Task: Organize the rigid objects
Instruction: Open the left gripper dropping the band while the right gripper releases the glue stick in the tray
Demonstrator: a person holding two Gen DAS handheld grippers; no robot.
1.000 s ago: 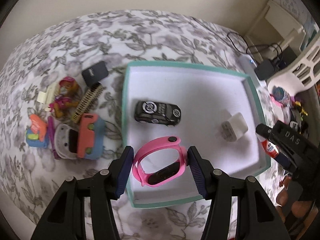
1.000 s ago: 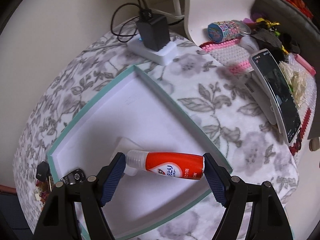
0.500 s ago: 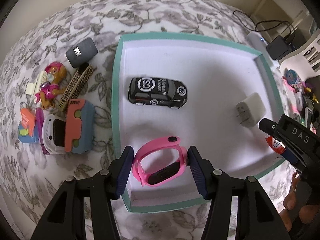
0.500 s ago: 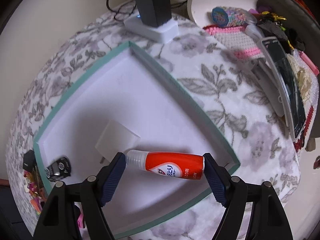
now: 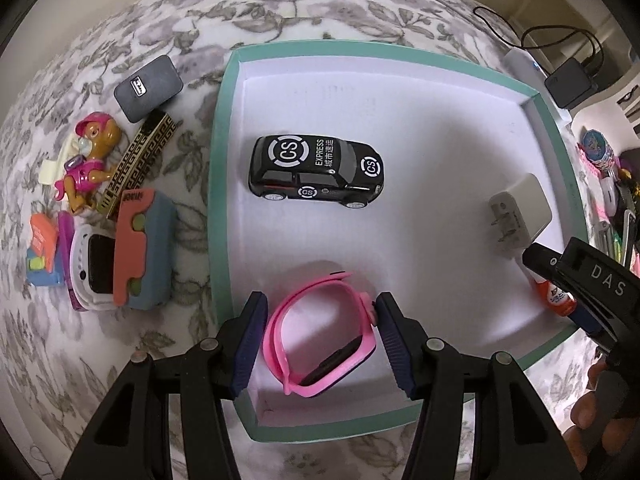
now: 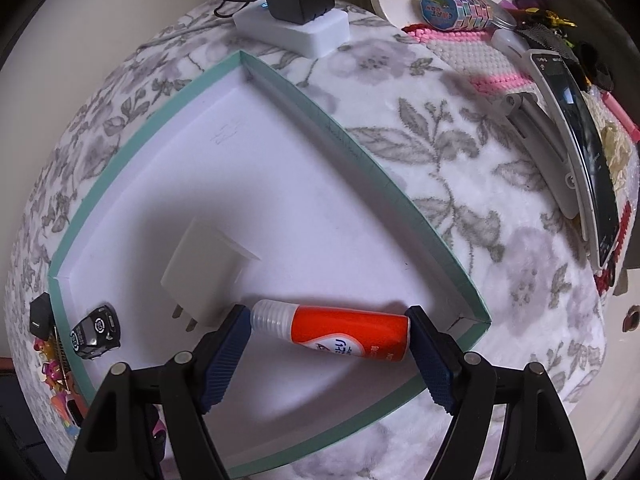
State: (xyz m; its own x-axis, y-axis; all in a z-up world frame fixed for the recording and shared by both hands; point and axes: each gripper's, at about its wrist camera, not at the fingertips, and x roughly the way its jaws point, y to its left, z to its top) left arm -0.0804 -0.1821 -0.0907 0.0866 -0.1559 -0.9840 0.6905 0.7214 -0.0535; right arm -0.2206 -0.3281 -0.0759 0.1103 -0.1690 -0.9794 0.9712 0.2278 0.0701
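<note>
A teal-rimmed white tray lies on the floral cloth. My left gripper is over its near edge, with a pink watch band between the fingers; the band tilts and a gap shows at the left finger. A black toy car and a white charger plug lie inside. My right gripper is shut on an orange glue bottle low over the tray's near right corner, next to the plug. The car shows in the right wrist view.
Left of the tray lie a grey charger, a pup figurine, a gold-patterned bar, a toy truck and a white watch. A power strip with adapter, a phone on a stand and clutter sit right.
Both grippers have come down closer to the tray. The pink band has tipped and loosened between the left fingers. The glue bottle has tilted slightly in the right gripper.
</note>
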